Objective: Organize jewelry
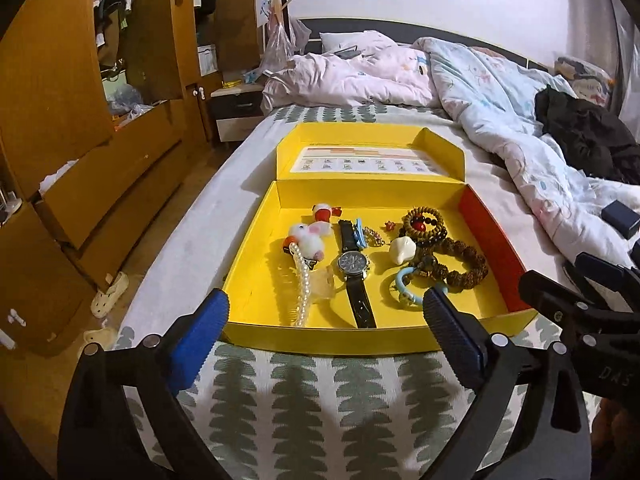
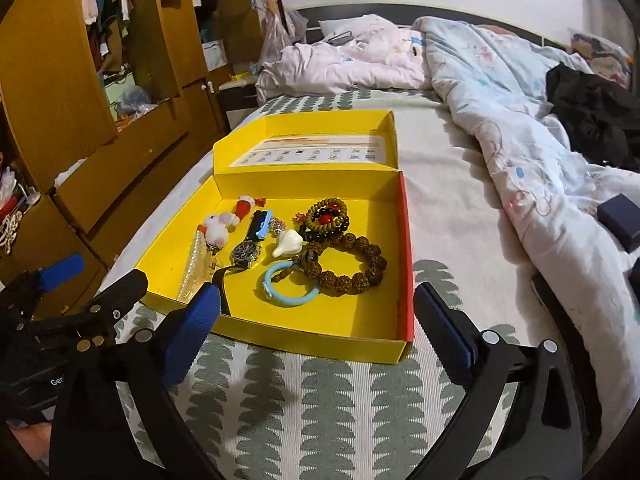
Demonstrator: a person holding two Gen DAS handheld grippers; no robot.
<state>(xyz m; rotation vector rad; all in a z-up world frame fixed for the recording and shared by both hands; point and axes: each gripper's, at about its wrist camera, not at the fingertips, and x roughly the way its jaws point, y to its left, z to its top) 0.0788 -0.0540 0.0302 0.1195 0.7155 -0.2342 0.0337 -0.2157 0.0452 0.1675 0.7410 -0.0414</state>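
Plainly, both grippers' fingers (image 1: 204, 320) (image 2: 440, 320) gape wide, holding nothing.

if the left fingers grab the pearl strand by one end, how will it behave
The pearl strand looks like beads on a string, so it would probably dangle limp. Its glossy beads may slip between the pads. It overlaps the clear hair clip, which might get dragged.
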